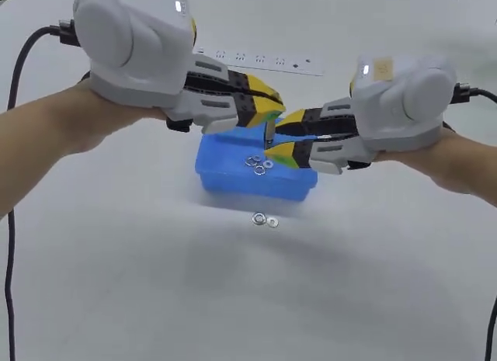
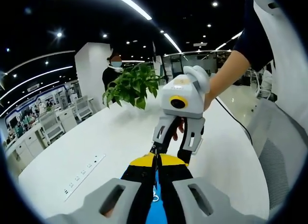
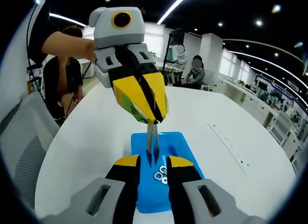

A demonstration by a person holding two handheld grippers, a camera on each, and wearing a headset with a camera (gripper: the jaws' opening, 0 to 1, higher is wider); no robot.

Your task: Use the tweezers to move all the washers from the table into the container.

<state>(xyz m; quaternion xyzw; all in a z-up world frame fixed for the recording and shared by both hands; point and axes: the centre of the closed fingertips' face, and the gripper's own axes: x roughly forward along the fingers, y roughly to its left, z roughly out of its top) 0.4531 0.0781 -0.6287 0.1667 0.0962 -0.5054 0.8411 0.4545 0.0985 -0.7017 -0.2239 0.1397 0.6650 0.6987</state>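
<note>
A blue container [image 1: 229, 165] [image 3: 179, 142] sits mid-table with several washers [image 1: 258, 164] [image 3: 161, 175] in it. Two more washers [image 1: 265, 220] lie on the white table just in front of it. My left gripper [image 1: 272, 109] [image 2: 156, 160] [image 3: 155, 119] hangs over the container, shut on metal tweezers [image 1: 269, 133] [image 3: 152, 143] that point straight down. My right gripper [image 1: 273, 140] [image 3: 154, 162] [image 2: 171, 151] faces it from the right, open. Its jaws stand either side of the tweezers' prongs, apart from them.
A white power strip [image 1: 256, 60] [image 3: 231, 144] lies on the table behind the container. Black cables [image 1: 19, 66] trail from both grippers. A potted plant [image 2: 132, 86] stands at the table's far end, with people and chairs beyond.
</note>
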